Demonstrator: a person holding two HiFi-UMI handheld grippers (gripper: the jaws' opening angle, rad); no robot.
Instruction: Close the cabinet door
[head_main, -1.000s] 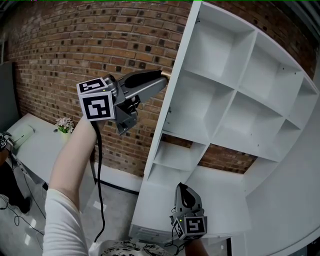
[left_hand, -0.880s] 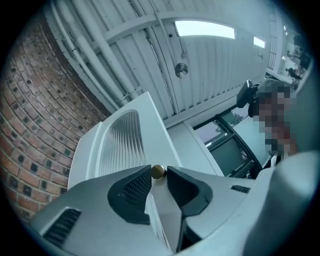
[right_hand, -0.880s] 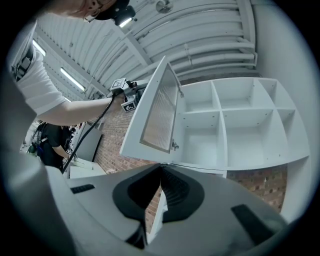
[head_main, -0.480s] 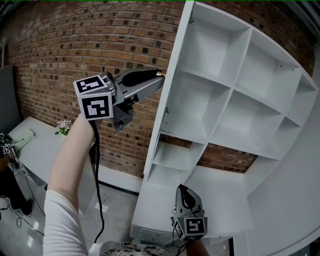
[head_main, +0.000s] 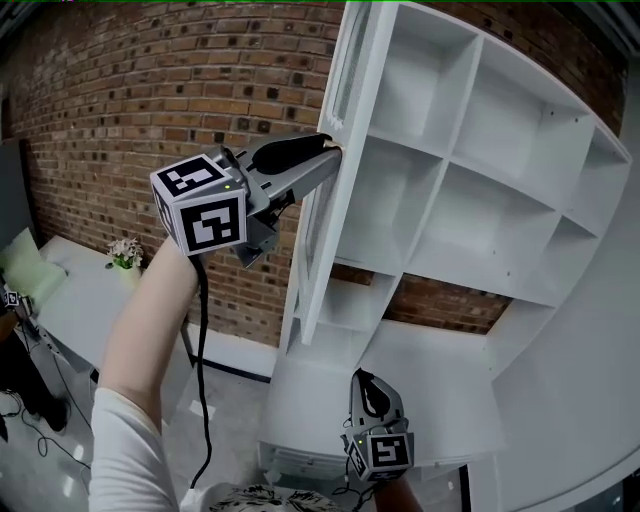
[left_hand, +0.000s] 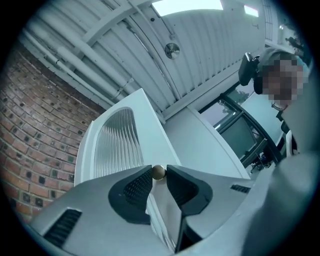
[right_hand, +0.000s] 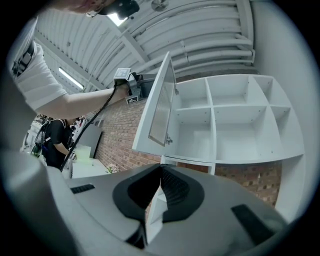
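One knob (left_hand: 158, 173) gripped by left tongs (left_hand: 159, 169) (door (left_hand: 119, 142) ajar).

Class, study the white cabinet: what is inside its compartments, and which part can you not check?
The cabinet holds nothing in its visible compartments; brick wall shows through a gap below them. The part-open door covers some of the left column, so that is unseen.

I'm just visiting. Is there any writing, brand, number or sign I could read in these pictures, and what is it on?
None: no readable word, number or brand shows in any view.
Cubes on the left gripper and the right gripper: black-and-white square patterns only, no letters or digits.
Cabinet door, its knob and the brick wall: no print or label visible.
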